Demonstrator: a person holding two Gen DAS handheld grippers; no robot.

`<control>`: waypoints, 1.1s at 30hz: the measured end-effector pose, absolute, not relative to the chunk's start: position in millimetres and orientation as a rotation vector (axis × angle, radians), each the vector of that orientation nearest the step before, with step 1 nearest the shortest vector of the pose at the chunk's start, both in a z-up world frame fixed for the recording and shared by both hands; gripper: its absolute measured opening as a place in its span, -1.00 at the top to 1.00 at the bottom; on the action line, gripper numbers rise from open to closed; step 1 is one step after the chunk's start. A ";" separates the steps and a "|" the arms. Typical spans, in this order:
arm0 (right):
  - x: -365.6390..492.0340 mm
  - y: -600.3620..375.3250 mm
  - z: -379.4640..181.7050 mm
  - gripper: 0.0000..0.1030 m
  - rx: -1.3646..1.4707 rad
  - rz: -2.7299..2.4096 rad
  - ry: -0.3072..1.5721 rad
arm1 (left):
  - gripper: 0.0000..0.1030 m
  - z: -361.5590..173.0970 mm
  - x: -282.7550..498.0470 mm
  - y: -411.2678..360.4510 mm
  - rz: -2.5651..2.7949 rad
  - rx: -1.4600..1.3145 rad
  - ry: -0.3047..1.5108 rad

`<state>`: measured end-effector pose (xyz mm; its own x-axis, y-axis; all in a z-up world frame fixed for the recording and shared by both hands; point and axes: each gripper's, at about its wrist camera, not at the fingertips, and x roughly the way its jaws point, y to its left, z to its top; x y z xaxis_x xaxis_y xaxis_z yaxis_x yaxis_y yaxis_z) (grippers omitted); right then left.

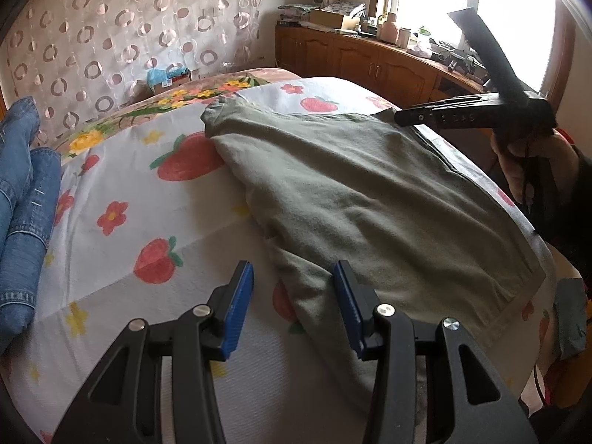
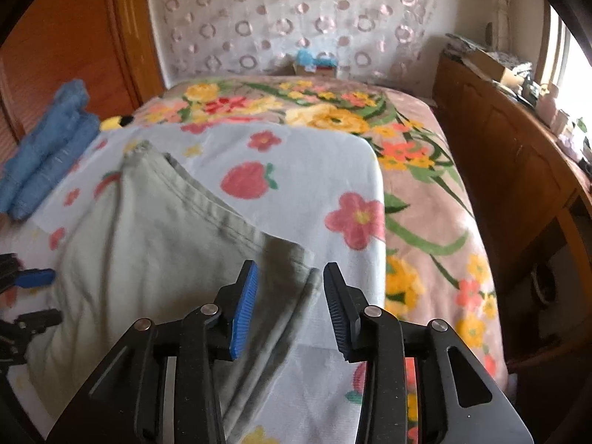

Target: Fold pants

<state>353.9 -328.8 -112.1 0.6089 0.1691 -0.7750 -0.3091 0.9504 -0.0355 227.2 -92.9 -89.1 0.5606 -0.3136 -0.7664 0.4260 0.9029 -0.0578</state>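
Grey-green pants [image 1: 351,199] lie spread on a white strawberry-print sheet [image 1: 140,199] on the bed. My left gripper [image 1: 294,296] is open and empty, just above the pants' near left edge. My right gripper [image 2: 290,296] is open and empty, hovering over the pants' [image 2: 166,251] right corner and hem. The right gripper also shows in the left wrist view [image 1: 401,116], held by a hand above the pants' far right corner. The left gripper's fingertips [image 2: 37,277] show at the left edge of the right wrist view.
Folded blue jeans [image 1: 22,203] lie at the bed's left side, also in the right wrist view [image 2: 48,155]. A floral blanket [image 2: 425,192] covers the bed beyond the sheet. A wooden cabinet [image 1: 370,63] with clutter stands along the right wall under a window.
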 end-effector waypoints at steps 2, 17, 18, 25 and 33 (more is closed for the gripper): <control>359.0 -333.2 -115.4 0.29 -0.179 0.220 0.882 | 0.12 -89.1 228.0 -91.7 -0.436 0.143 0.873; 337.9 -341.8 -96.9 0.29 -0.113 0.215 0.825 | -0.12 -90.2 232.7 -87.8 -0.411 0.128 0.880; 329.2 -341.6 -92.9 0.29 -0.104 0.224 0.817 | -0.12 -90.2 232.6 -88.1 -0.410 0.129 0.880; 273.0 -329.3 -77.6 0.26 -0.104 0.293 0.811 | -0.12 -85.2 224.6 -83.9 -0.423 0.109 0.886; 218.3 -317.1 -91.1 -0.10 -0.092 0.318 0.821 | -0.12 -74.0 183.5 -73.3 -0.439 0.096 0.848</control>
